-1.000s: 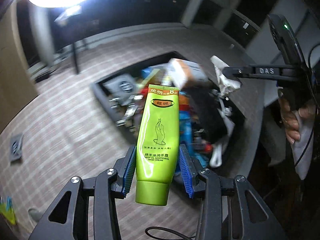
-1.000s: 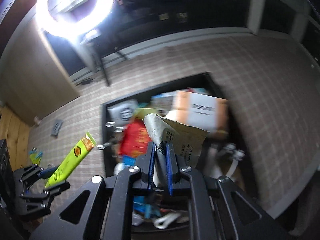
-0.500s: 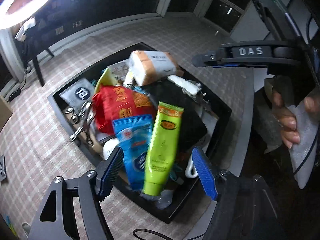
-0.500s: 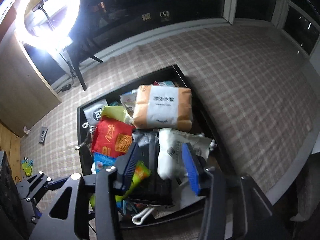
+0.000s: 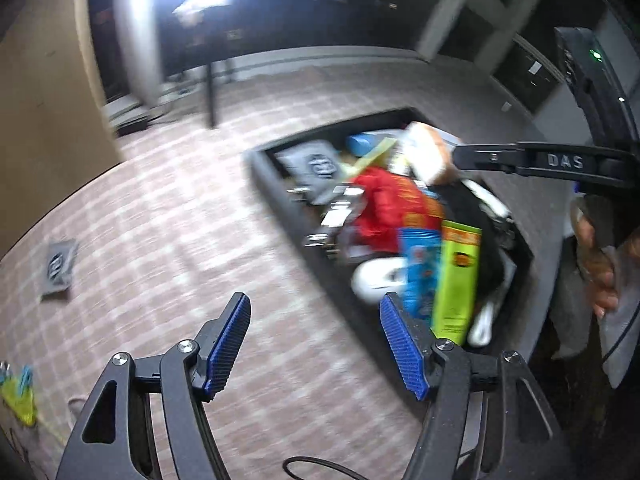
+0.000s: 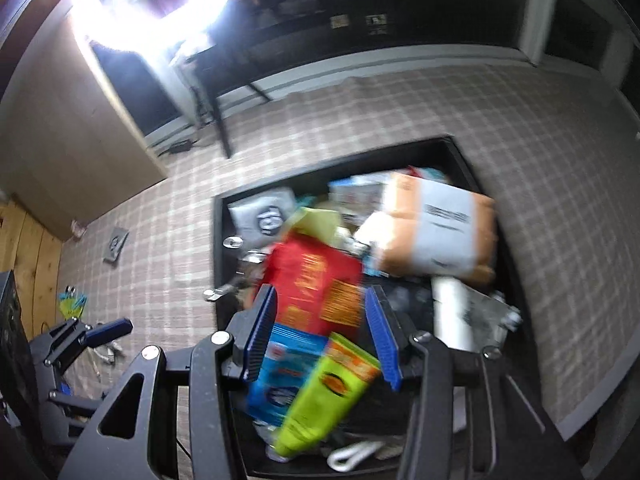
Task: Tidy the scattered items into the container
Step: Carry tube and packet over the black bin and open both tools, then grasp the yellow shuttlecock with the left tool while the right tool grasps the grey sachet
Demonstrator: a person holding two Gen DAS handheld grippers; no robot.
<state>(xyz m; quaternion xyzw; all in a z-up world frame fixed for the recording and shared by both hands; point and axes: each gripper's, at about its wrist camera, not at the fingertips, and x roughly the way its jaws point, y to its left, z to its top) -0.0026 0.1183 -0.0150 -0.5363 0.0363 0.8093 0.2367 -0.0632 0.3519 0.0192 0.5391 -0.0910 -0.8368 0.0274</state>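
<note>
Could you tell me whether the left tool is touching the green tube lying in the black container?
Apart. In the left wrist view the left tool, closing on nothing, hangs over bare checked cloth, while the green tube lies inside the black container.

The print on the green tube (image 6: pixel 320 400) is blurred beyond reading; its cap end is hidden among clutter in the black container (image 6: pixel 218 248).

Bright ring light (image 6: pixel 156 4) (glaring), dark windows (image 6: pixel 360 12), checked floor (image 6: pixel 540 140)
</note>
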